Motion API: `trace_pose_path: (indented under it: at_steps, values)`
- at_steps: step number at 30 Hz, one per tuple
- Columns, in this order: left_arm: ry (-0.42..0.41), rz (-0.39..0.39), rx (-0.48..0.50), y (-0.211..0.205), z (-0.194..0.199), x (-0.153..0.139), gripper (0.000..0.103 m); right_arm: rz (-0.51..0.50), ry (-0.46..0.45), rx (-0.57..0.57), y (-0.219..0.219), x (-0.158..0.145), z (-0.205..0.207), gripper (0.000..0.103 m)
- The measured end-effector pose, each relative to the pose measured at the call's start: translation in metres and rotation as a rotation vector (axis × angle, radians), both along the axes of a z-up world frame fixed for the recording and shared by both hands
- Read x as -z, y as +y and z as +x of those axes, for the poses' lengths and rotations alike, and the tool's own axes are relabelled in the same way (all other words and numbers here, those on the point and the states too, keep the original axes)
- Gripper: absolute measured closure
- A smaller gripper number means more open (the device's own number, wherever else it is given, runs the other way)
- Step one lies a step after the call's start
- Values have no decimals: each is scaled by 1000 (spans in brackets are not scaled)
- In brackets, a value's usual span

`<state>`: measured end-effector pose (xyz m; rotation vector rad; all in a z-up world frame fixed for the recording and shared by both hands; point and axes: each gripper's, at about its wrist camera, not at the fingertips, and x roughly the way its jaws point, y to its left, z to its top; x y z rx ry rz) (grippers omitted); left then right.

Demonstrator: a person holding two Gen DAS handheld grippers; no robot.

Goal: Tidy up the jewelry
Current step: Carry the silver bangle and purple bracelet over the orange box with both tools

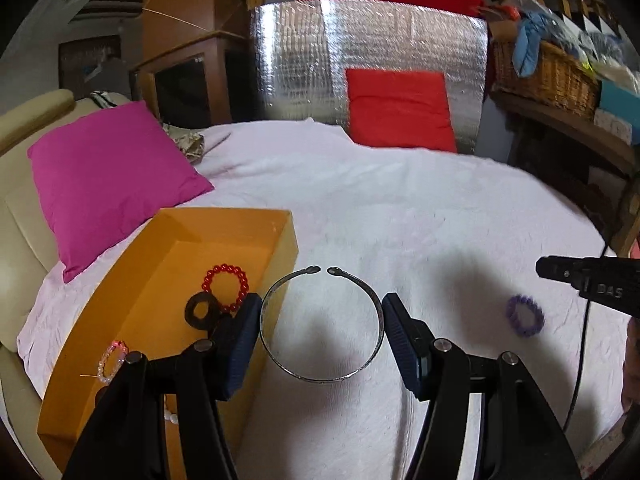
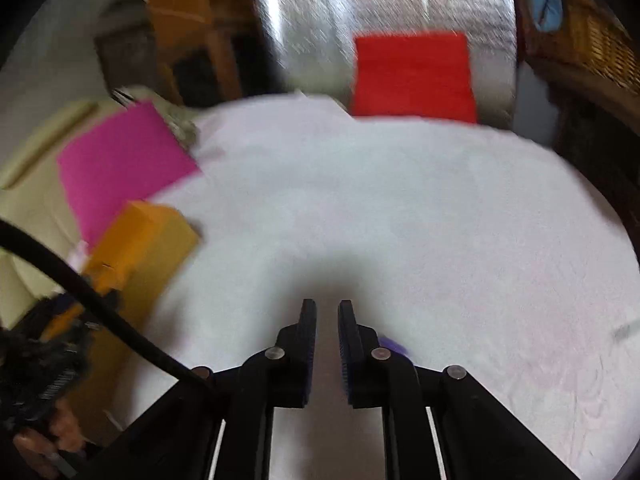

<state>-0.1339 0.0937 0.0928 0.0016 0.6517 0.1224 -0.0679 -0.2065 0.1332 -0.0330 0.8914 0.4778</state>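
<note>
My left gripper (image 1: 322,308) is shut on a silver open bangle (image 1: 377,312), its pads pressing the bangle's two sides, above the white bedspread just right of the orange box (image 1: 160,264). The box holds a red bead bracelet (image 1: 225,286), a black ring-shaped piece (image 1: 200,310) and a pale pink bead bracelet (image 1: 111,362). A purple bracelet (image 1: 525,315) lies on the spread at the right; in the blurred right wrist view it peeks from behind a finger (image 2: 394,345). My right gripper (image 2: 327,308) is nearly shut and empty; it also shows in the left wrist view (image 1: 580,276).
A magenta pillow (image 1: 108,176) lies behind the box, a red pillow (image 1: 400,110) against a silver foil panel (image 1: 304,60) at the back. A wicker basket (image 1: 548,76) stands on a shelf at right. A beige sofa arm (image 1: 24,208) is at left.
</note>
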Motion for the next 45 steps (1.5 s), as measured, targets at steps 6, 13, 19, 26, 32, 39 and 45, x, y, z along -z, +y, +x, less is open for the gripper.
trace_pose_path:
  at_steps: [6,13,19,26,32,39,45]
  values:
    - [36,-44,40,-7,6,6,40,-96,182,114,-24,45,28,85]
    - [42,-20,74,-22,6,8,40,-223,134,67,-4,69,24,85]
    - [18,5,63,-25,3,2,40,-246,68,51,2,64,18,93]
    - [-23,33,14,-19,-2,-7,40,-110,-49,68,-4,25,7,93]
    - [-46,51,-15,-11,-5,-12,40,-1,-118,43,8,5,1,93]
    - [-57,68,-52,1,-8,-14,40,126,-166,-8,29,-17,-13,92]
    - [-61,69,-93,15,-13,-15,40,179,-178,-63,55,-26,-24,92]
